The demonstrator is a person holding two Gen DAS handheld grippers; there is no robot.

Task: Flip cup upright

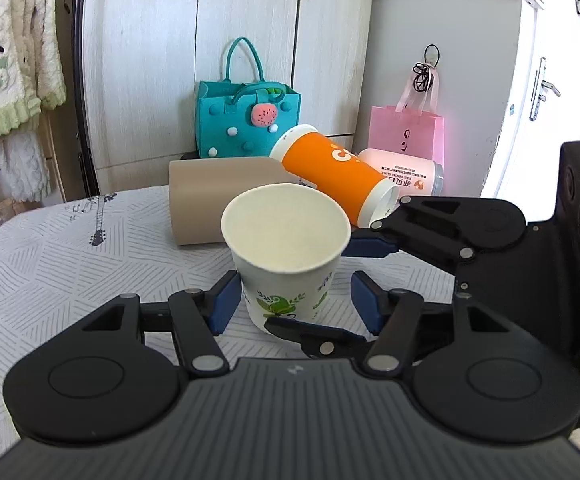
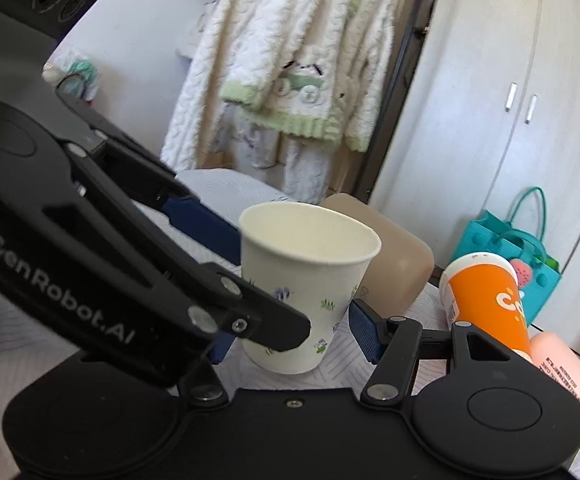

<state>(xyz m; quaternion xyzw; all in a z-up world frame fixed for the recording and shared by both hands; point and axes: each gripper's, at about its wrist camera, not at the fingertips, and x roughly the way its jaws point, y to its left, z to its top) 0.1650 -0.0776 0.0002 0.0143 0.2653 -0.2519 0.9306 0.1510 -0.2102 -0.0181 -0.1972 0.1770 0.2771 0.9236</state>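
Paper cup (image 1: 286,256) upright between open left gripper (image 1: 295,300) fingers, right gripper (image 2: 290,328) alongside.

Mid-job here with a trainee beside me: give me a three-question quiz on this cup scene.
1. True or false: the white paper cup stands with its mouth up.
2. How does the orange cup lie? A) upright B) on its side, resting on the beige cup C) inside the teal bag
3. Fill in: both the left gripper and right gripper are ____ around the white paper cup.

Key: 1 true; 2 B; 3 open.
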